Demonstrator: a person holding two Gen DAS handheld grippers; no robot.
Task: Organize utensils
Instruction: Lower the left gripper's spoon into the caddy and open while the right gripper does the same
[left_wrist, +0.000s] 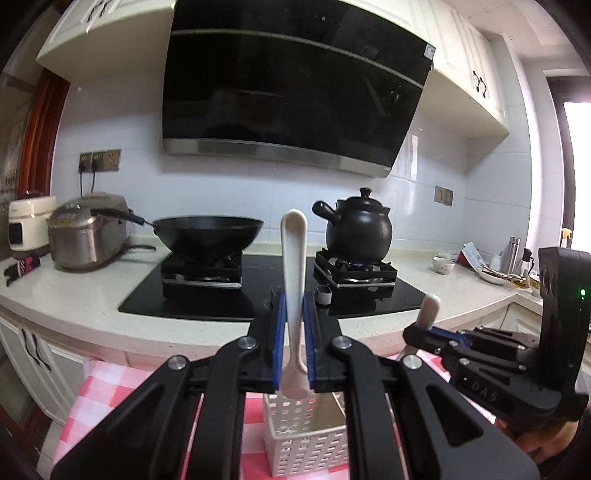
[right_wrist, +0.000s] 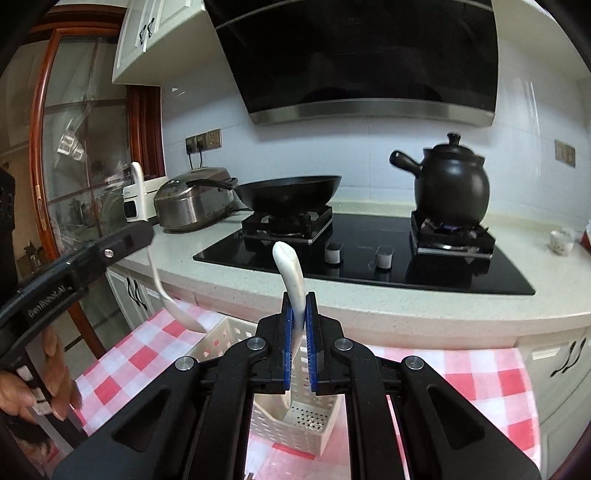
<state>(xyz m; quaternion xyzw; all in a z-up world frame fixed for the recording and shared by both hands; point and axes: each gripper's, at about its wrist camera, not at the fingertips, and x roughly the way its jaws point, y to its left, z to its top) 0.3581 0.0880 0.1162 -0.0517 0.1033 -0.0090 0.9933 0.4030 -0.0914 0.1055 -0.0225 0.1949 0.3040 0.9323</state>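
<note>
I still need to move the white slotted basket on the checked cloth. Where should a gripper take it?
Take the white basket by its top rim, coming straight down from above with one finger inside and one outside the thin upright wall. The top is open. First free a gripper: both the left gripper and right gripper hold spoons.

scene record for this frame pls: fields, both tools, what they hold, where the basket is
left tool: shut on a white spoon, handle end up
right tool: shut on a second white spoon, handle end up
basket: white, perforated, on the red-and-white checked cloth, below both tools
spoons vs basket: both held above it, neither resting inside
background: wok and black clay pot on the stove burners; blue flame under the pot
person: a hand holds the left tool's grip
</note>
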